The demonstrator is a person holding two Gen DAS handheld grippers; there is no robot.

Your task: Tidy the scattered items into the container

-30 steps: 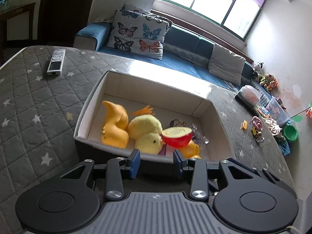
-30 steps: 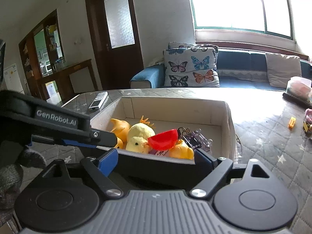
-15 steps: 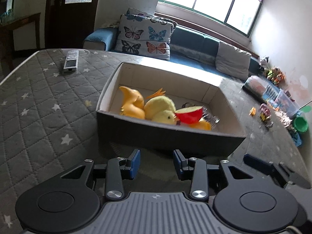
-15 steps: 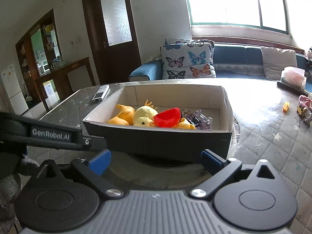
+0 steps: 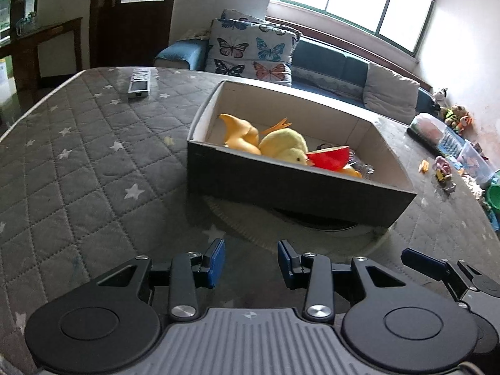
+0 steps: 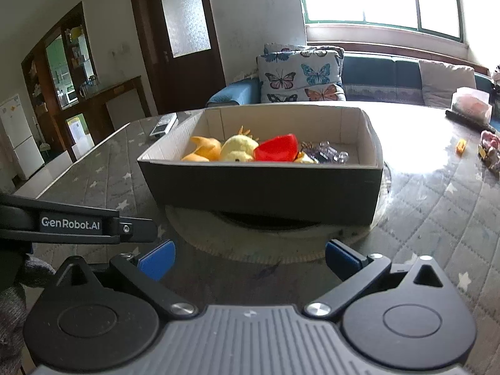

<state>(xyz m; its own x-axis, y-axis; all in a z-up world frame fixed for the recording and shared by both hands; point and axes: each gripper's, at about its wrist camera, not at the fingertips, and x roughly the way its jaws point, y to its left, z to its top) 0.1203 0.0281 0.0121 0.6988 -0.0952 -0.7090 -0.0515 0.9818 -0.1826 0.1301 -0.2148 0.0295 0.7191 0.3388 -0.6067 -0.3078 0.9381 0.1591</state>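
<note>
1. Left wrist view: the box stands on the quilted grey surface, and inside it lie an orange toy, a yellow plush chick, a red bowl-shaped piece and some clear, dark-flecked bits whose nature I cannot make out.
2. Judging how far along the tidying is: several items already lie in the box, packed toward its middle and near wall.
3. Still out on the surface, well apart from the box on the far right, are a small yellow piece and a pinkish toy cluster. A remote control lies on the far left. Whether these count among the scattered items the pictures do not settle; if they do, they are what is left.
4. The left gripper hangs short of the near wall of the box, jaws parted by a modest gap and grasping nothing.
5. The right gripper also sits back from the box, jaws spread wide and released, nothing between them.
6. The box looks like cardboard: dark outside, pale inside, open-topped with upright walls. It appears to rest on a round mat, whose edge shows beneath its near side.
</note>
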